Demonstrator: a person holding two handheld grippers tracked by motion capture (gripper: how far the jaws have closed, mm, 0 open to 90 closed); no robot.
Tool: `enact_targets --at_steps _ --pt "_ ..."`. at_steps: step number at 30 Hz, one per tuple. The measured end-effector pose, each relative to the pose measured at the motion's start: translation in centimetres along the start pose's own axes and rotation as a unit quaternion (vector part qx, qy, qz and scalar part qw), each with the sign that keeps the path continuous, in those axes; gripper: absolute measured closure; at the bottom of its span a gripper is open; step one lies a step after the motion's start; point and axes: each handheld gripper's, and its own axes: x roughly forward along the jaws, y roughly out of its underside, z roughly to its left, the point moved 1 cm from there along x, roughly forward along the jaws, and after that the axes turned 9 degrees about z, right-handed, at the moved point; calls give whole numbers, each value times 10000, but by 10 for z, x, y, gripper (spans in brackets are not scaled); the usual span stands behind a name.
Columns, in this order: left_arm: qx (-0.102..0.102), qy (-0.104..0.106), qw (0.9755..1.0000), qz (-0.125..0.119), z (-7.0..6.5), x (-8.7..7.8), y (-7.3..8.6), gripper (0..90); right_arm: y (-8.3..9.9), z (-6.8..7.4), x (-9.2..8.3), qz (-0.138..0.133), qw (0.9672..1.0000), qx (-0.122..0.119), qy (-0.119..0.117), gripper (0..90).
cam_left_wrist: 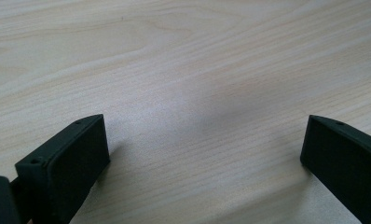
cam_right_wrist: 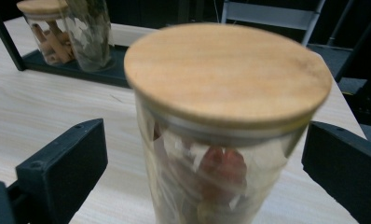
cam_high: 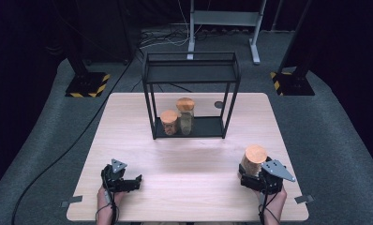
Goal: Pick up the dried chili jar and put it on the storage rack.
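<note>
A glass jar point(cam_high: 255, 158) with a round wooden lid stands near the table's right front. My right gripper point(cam_high: 252, 171) is open around it, one jaw on each side. In the right gripper view there is a gap between each jaw and the jar point(cam_right_wrist: 228, 79), which holds reddish pieces. My left gripper point(cam_high: 133, 183) rests open at the left front; between its jaws point(cam_left_wrist: 204, 140) lies bare wood. A black wire rack point(cam_high: 191, 70) stands at the table's back middle. A short jar point(cam_high: 169, 122) and a taller jar point(cam_high: 186, 115) stand on its bottom shelf.
The light wooden table point(cam_high: 189, 159) has a small dark round mark point(cam_high: 218, 104) near the rack's right leg. Behind the table are a grey metal stand point(cam_high: 222, 18), floor cables, and two hazard-striped bases point(cam_high: 87, 84) point(cam_high: 287, 82).
</note>
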Motion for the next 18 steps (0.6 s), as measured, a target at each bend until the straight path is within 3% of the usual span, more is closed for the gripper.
enact_targets --at_steps 15,18 --pt "0 0 10000 1 0 0 0 1 -6 -4 7 -505 9986 40 -120 0" --pt "-1 -1 10000 0 0 0 0 1 -6 -4 8 -570 9984 19 -43 0"
